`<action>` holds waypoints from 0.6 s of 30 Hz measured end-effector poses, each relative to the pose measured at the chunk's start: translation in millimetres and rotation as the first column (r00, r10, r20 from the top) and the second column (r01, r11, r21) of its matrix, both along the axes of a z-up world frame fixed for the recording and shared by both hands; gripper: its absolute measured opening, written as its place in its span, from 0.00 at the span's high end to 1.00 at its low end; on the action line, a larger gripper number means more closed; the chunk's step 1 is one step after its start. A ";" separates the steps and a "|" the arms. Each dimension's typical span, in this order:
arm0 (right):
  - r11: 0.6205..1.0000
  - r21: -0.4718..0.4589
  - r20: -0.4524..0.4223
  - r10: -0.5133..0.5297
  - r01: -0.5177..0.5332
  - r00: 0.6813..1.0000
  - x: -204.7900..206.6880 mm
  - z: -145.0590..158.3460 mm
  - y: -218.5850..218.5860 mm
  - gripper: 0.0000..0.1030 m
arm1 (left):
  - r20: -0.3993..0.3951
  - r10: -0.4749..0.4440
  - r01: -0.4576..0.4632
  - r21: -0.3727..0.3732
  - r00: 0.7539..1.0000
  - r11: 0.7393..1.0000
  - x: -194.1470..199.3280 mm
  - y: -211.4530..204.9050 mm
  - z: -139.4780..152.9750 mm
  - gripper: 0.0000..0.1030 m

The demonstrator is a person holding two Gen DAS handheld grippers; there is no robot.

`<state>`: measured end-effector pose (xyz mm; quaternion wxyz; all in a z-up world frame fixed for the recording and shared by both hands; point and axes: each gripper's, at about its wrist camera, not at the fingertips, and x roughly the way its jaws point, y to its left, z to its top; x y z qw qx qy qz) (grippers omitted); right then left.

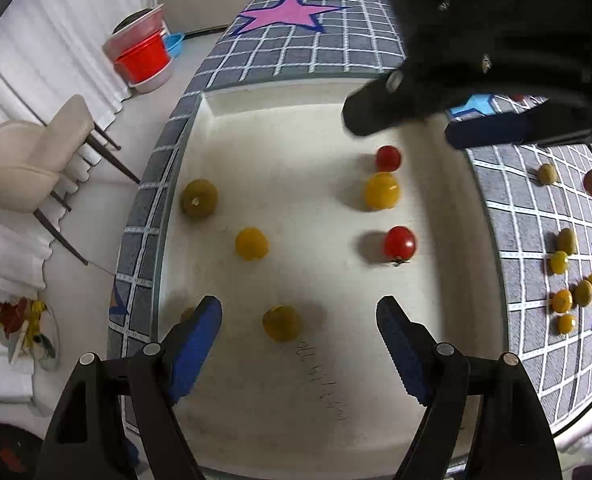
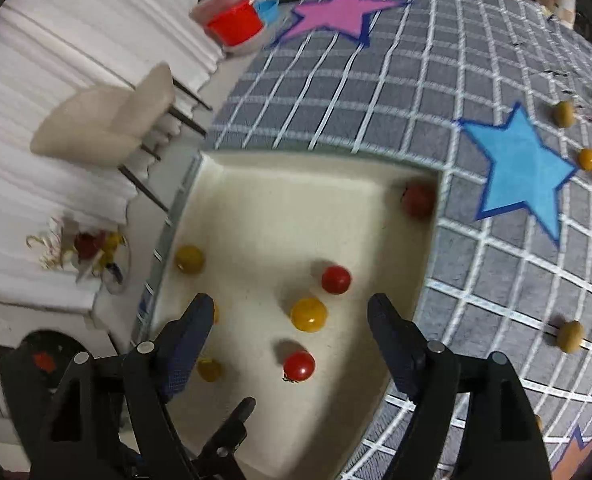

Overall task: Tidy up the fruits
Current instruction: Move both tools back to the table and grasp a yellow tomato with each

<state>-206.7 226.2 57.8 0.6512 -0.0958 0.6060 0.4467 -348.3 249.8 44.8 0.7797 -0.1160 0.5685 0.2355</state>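
A cream tray (image 1: 280, 128) lies on a grey checked tablecloth (image 1: 316, 52) and holds red, yellow and green cherry tomatoes. My left gripper (image 1: 299, 316) is open and empty above the tray's near part, a yellow-green tomato (image 1: 281, 323) between its fingers. My right gripper (image 1: 400, 124) hangs open over the tray's far right side in the left wrist view. In the right wrist view it (image 2: 290, 312) is open and empty above a yellow tomato (image 2: 309, 314) and two red ones (image 2: 336, 279) (image 2: 299, 365). A blurred red tomato (image 2: 418, 199) lies in the tray's far corner (image 2: 436, 176).
Several loose yellow and green tomatoes (image 1: 568, 280) lie on the cloth right of the tray, and more (image 2: 570, 336) show in the right wrist view. A beige chair (image 1: 36, 160) and stacked red and clear tubs (image 1: 142, 52) stand on the floor to the left.
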 end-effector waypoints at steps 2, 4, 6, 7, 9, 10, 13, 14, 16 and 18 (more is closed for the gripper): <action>0.999 0.009 0.007 -0.034 0.034 0.999 5.8 10.1 -13.3 0.20 | 0.001 -0.023 0.023 0.006 1.000 1.000 3.4 -5.3 5.5 0.21; 0.997 0.009 0.014 -0.079 0.079 0.997 12.4 18.2 -31.9 0.20 | 0.001 -0.048 0.048 0.010 0.999 0.999 10.3 -10.5 11.6 0.21; 0.993 0.000 0.028 -0.122 0.122 0.992 18.1 24.1 -54.3 0.20 | 0.004 -0.072 0.072 0.012 0.997 0.997 16.5 -14.7 17.2 0.22; 0.989 -0.009 0.036 -0.144 0.145 0.989 21.4 25.8 -69.0 0.20 | 0.008 -0.087 0.087 0.012 0.996 0.996 20.6 -17.4 20.8 0.21; 0.984 -0.029 0.051 -0.176 0.178 0.983 25.5 27.2 -91.8 0.20 | 0.018 -0.114 0.114 0.015 0.993 0.993 30.5 -21.1 27.7 0.21; 0.980 -0.040 0.059 -0.192 0.195 0.980 27.5 25.9 -105.6 0.20 | 0.022 -0.131 0.131 0.018 0.991 0.991 36.0 -23.9 31.3 0.21; 0.965 -0.083 0.084 -0.243 0.250 0.966 33.0 24.2 -142.3 0.20 | 0.036 -0.177 0.177 0.021 0.983 0.984 53.4 -33.7 39.6 0.21; 0.958 -0.097 0.088 -0.262 0.270 0.961 35.3 22.8 -155.2 0.20 | 0.040 -0.192 0.191 0.022 0.981 0.981 58.9 -36.5 41.8 0.21; 0.944 -0.126 0.098 -0.295 0.306 0.950 35.4 18.5 -180.0 0.20 | 0.049 -0.223 0.223 0.021 0.974 0.975 70.7 -42.0 45.9 0.21; 0.929 -0.151 0.108 -0.324 0.337 0.940 36.4 14.8 -208.0 0.20 | 0.057 -0.257 0.257 0.016 0.965 0.966 84.4 -51.0 50.1 0.21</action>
